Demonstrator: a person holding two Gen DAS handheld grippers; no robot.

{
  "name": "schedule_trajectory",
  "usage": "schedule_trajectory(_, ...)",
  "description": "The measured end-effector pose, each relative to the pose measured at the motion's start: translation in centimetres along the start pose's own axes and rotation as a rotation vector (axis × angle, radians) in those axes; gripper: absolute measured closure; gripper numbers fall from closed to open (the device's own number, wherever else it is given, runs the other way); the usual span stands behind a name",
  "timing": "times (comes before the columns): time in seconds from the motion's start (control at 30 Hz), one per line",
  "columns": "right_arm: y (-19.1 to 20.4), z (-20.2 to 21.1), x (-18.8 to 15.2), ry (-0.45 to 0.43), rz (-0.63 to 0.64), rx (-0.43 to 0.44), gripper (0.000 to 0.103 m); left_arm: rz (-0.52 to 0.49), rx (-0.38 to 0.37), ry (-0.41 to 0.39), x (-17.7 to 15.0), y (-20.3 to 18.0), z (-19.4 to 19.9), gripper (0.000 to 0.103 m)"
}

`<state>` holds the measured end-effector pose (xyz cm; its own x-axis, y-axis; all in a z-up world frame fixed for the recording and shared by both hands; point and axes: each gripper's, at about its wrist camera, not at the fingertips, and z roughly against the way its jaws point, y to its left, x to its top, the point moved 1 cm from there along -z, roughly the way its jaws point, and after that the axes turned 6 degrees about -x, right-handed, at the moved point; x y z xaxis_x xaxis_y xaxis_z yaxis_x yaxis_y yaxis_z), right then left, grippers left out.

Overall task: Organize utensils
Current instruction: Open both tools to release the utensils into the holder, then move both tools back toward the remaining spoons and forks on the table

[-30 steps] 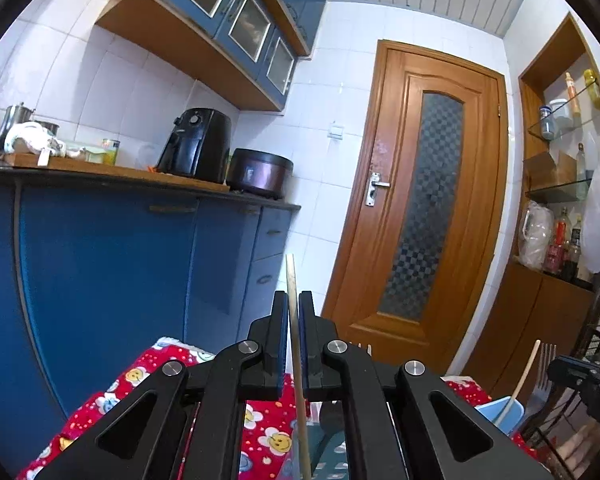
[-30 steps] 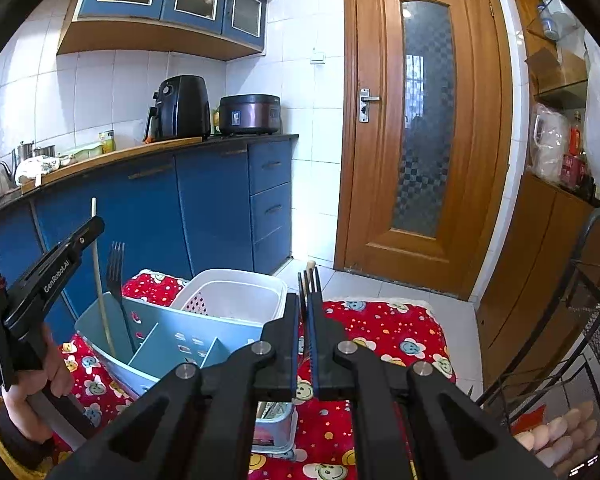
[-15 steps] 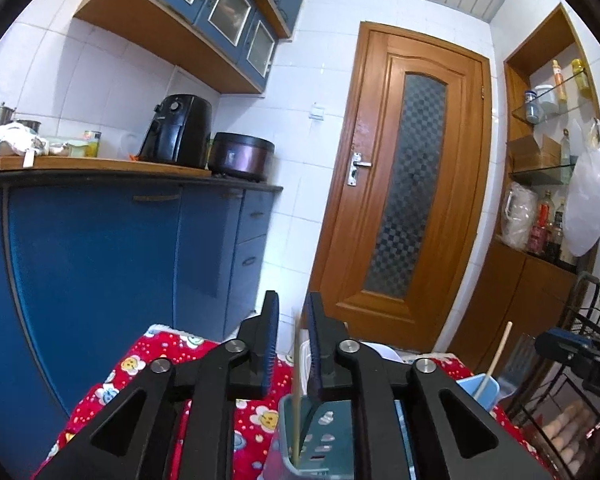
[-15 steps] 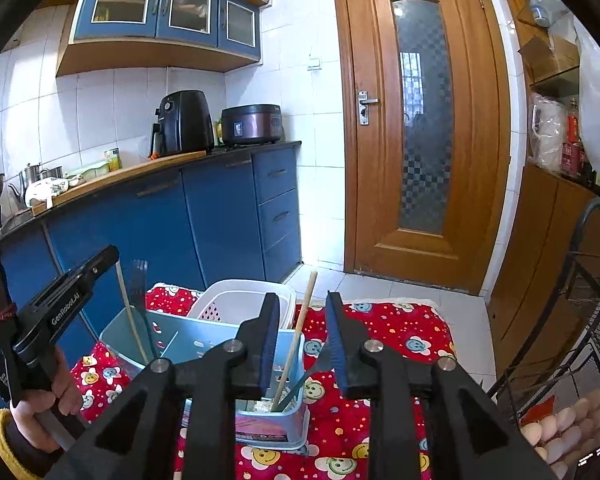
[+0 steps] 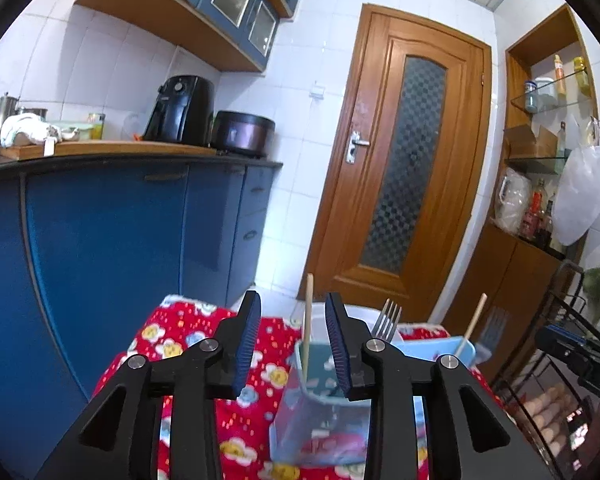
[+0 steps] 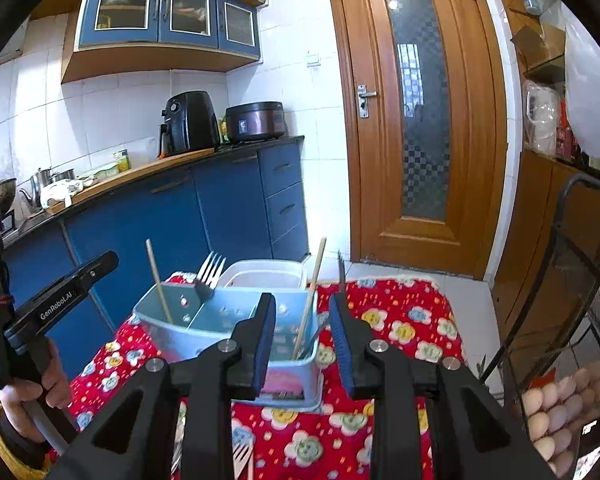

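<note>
- Chopsticks stand in the blue utensil caddy on the red flowered cloth: one chopstick at the caddy's far-left end beside a fork, another chopstick leaning in the near compartment next to a dark-handled utensil.
- Right claw is open and empty, its jaws spread on either side of the near chopstick without touching it.
- Left claw is likewise open and holds nothing; a chopstick rises between its jaws, free of both.
- Handling, as a judgement: the sticks look light, stiff and thin, likely to twist or slip in a wide pad, so the upper shaft above the caddy rim seems the best hold; the fork is probably heavier and smooth, best pinched along its handle.
- White basket sits just behind the caddy.
- More utensils lie on the cloth below the right claw, partly hidden.
- Wire rack holding eggs stands at the right, close enough to crowd a wide swing.
</note>
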<state>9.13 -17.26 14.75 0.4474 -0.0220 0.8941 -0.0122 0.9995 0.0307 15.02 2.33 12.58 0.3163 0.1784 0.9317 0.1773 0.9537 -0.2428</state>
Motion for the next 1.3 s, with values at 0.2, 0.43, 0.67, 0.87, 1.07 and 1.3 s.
schedule_trajectory(0.2,0.3,0.9,-2.2,0.049,-0.018,0.018,0.072,0.002,-0.022,0.085,-0.9,-0.1,2.0,0.068)
schedule_trajectory(0.43,1.0,1.4,-4.8,0.112,-0.021,0.043,0.072,-0.017,-0.035,0.183,-2.9,-0.2,3.2,0.066)
schedule_trajectory(0.67,1.8,1.4,-7.6,0.184,-0.015,0.058,0.072,-0.010,-0.043,0.273,-5.5,-0.2,3.9,0.066)
schedule_trajectory(0.87,2.1,1.1,-9.8,0.246,-0.015,0.065,0.072,-0.004,-0.045,0.357,-8.0,-0.2,3.9,0.066)
schedule_trajectory(1.07,2.2,0.7,-11.6,0.306,-0.016,0.076,0.072,0.021,-0.047,0.428,-10.3,0.2,3.6,0.066)
schedule_trajectory(1.3,2.5,-0.2,-13.2,0.369,0.006,0.074,0.072,0.003,-0.064,0.528,-12.4,-0.1,2.4,0.066)
